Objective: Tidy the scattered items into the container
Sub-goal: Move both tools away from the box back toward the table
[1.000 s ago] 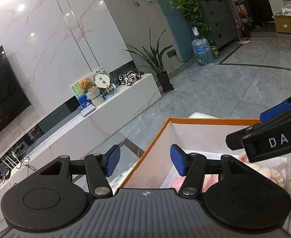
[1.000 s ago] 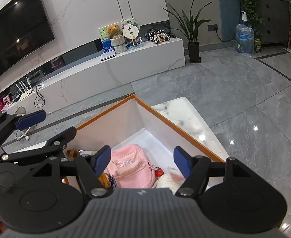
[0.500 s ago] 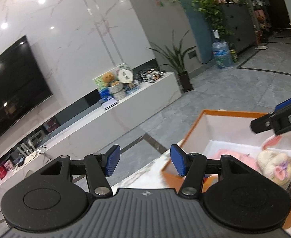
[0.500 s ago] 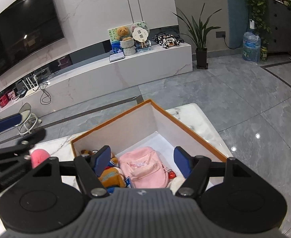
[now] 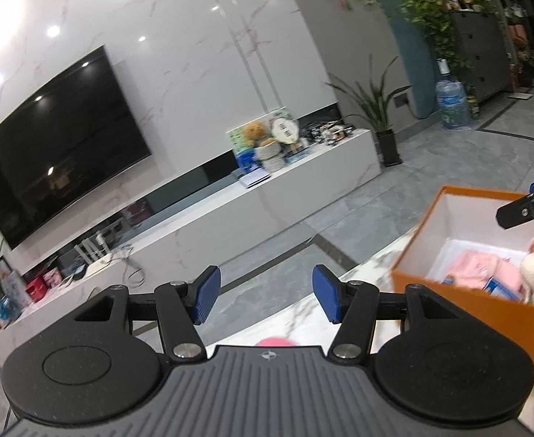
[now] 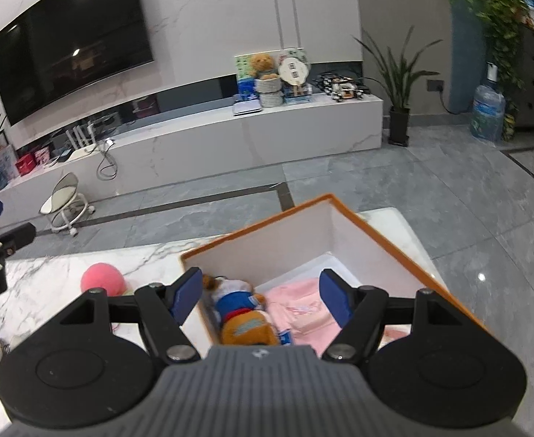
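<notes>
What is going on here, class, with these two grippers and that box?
A person is tidying toys into an orange box on a marble table. A pink bag and a stuffed toy already lie inside. Both the left gripper and right gripper have open, empty jaws. A pink ball remains outside the box.

Bright ceiling spots glare off the marble wall [image 5: 201, 83] above the left gripper [image 5: 263, 293] — soft motion blur throughout, edges bowed and dark-cornered; the floor [image 6: 431, 196] ahead gleams with small reflections.
</notes>
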`<state>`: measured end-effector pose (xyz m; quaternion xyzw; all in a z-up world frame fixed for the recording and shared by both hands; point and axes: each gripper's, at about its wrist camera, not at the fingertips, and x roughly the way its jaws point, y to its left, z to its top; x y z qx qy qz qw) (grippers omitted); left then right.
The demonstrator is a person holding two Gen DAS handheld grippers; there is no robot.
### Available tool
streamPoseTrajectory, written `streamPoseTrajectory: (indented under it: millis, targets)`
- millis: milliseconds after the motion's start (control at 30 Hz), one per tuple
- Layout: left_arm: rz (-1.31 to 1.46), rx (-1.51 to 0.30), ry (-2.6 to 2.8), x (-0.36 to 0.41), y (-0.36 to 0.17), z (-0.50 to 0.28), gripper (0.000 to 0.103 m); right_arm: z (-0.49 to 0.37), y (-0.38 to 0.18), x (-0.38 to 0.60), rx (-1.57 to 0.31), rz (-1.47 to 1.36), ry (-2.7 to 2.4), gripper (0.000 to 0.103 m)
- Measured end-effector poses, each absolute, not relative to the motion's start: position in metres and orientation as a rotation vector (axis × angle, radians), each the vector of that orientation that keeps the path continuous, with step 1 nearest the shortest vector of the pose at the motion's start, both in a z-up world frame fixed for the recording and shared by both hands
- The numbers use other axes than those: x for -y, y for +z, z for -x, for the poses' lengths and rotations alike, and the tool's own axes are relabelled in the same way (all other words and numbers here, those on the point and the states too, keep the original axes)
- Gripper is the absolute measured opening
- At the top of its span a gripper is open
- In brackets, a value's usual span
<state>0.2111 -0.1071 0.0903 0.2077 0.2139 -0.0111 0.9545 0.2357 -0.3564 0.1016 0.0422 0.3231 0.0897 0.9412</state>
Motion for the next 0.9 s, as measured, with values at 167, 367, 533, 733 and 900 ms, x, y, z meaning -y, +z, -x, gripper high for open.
streamPoseTrajectory:
  millis: [167, 367, 533, 733, 900]
  targets:
    - [-0.412, -0.453, 0.03, 0.072, 0.089, -0.196, 0.066, -0.235, 0.101, 0.335, -0.663, -0.049, 0.212, 0.073]
    - [-0.37, -0.452, 0.101, 0.027, 0.095, -0.178, 0.066, -0.234, 0.098, 0.307, -0.664, -0.016, 0.249, 0.074]
    - [-0.302, -0.464, 0.156, -0.014, 0.094, -0.165, 0.069, -0.23, 0.093, 0.285, -0.662, 0.024, 0.283, 0.077]
    - [-0.231, -0.505, 0.196, -0.057, 0.08, -0.155, 0.07, -0.229, 0.085, 0.266, -0.676, 0.071, 0.307, 0.078]
    - [-0.169, -0.554, 0.211, -0.086, 0.061, -0.149, 0.07, -0.231, 0.077, 0.255, -0.694, 0.102, 0.319, 0.08]
